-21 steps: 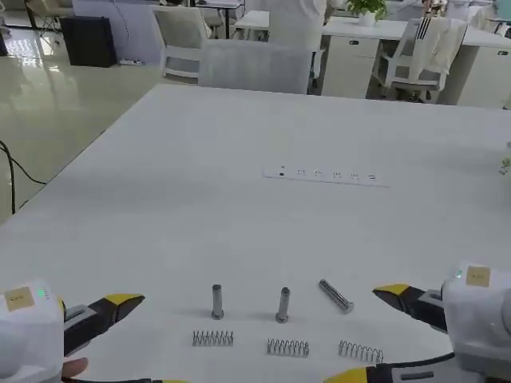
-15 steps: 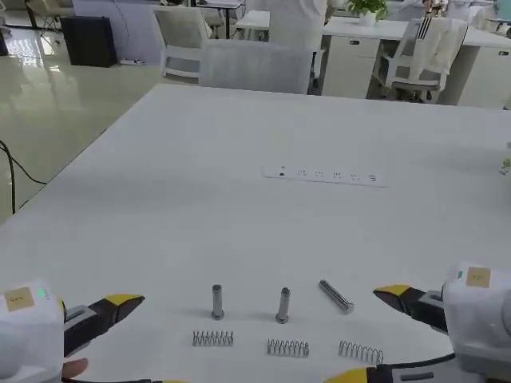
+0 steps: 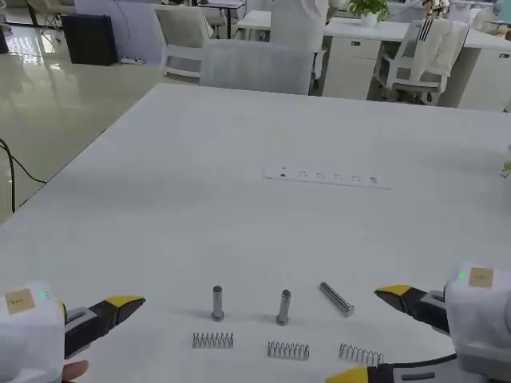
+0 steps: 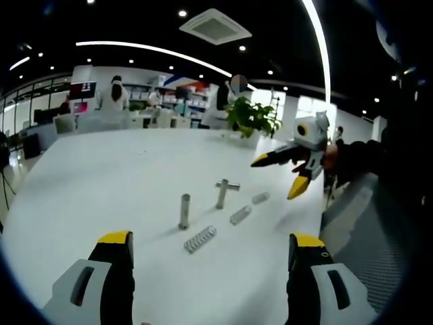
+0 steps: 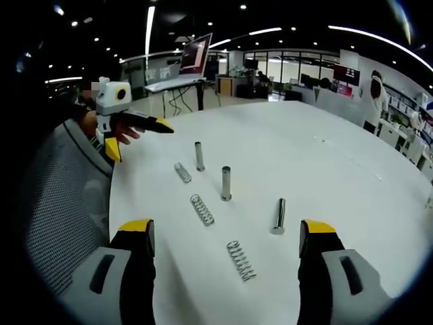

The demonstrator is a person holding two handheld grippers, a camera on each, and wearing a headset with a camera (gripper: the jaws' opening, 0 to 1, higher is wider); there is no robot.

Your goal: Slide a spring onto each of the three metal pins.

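Open-plan office: desks [image 3: 363, 32], chairs [image 3: 255, 69].

The worktop [image 3: 160, 199] carries three metal pins: left pin [image 3: 217, 303], middle pin [image 3: 284, 306] and right pin [image 3: 336, 297], named as the head view shows them. It carries three springs: left spring [image 3: 212, 341], middle spring [image 3: 287, 349] and right spring [image 3: 361, 354]. Loose parts total six. There are two sets of tongs: left tongs [image 4: 206, 238] and right tongs [image 5: 226, 227], each with two yellow-tipped jaws. One socket strip [image 3: 327, 177] is on the worktop.

I see a white table [image 3: 160, 199] bearing three metal pins [image 3: 283, 306], three springs [image 3: 287, 349] lying just before them, and a power strip [image 3: 327, 176] farther back.
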